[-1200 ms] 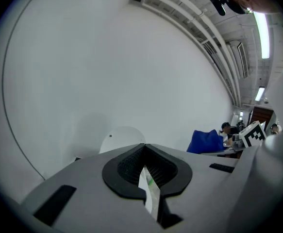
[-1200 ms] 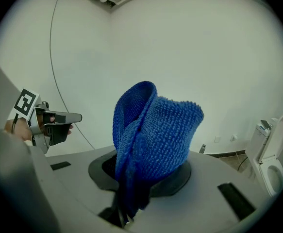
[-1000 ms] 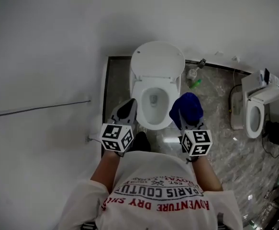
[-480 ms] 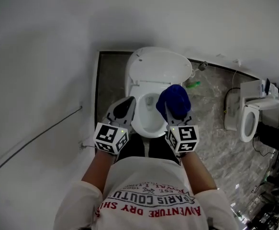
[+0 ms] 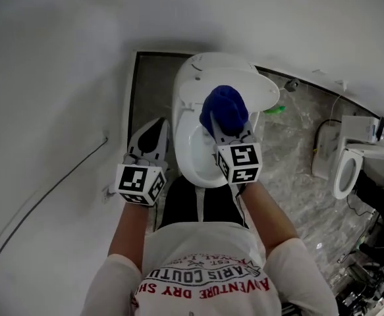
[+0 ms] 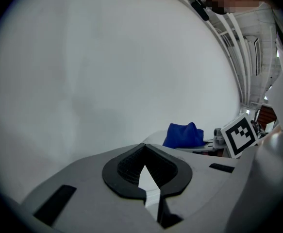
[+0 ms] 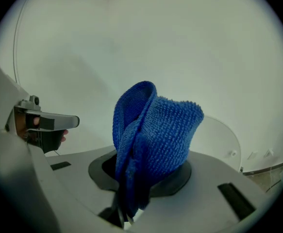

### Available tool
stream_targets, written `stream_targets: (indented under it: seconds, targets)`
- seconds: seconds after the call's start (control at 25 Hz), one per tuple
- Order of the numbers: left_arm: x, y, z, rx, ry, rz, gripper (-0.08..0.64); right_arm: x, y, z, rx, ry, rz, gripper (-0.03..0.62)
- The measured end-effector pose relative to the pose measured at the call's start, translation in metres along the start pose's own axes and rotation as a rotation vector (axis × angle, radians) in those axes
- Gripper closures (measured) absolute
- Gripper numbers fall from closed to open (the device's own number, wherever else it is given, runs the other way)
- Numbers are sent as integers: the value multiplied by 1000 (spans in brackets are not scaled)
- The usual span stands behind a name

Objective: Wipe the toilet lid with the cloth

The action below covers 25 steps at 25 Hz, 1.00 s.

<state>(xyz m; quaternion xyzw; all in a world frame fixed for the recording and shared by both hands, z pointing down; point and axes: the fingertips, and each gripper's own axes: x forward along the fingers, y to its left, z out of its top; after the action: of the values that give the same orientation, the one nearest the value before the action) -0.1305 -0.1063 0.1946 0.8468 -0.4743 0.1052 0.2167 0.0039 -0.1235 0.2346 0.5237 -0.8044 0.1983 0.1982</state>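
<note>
Right gripper clamps cloth; lid straight ahead, contact unconfirmed; left gripper closed, empty, farther back

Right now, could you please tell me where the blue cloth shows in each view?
Head view: upper centre, blue cloth at the right gripper's tip, over the toilet lid.
Left gripper view: small, right of centre.
Right gripper view: centre, clamped between the fingers.
Shared landmark: the white toilet lid, just behind the cloth in the head and right gripper views.
</note>
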Motion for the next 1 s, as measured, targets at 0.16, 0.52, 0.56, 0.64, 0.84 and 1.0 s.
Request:
stream_targets:
  seconds: [0.16,0.52,0.56,0.64,0.84,1.0]
  targets:
    - [16,5,-13,-34,11,41,554,36,-11,-3,-10,-1,31,499]
    - [41,13,-37,-73,34,70,554,99,-1,-15,-32,-12,125,499]
    - [43,15,-40,-74,37,71,554,103,-1,-16,-35,-15,124,499]
    - [47,17,-46,-82,42,73,554,110,-5,-18,-41,-18,110,499]
    - [60,4,-51,-71,76,54,554,110,-24,-17,-43,-18,116,499]
    - [67,-5,-52,-45,97,31,554,104,-40,-12,-57,-35,95,499]
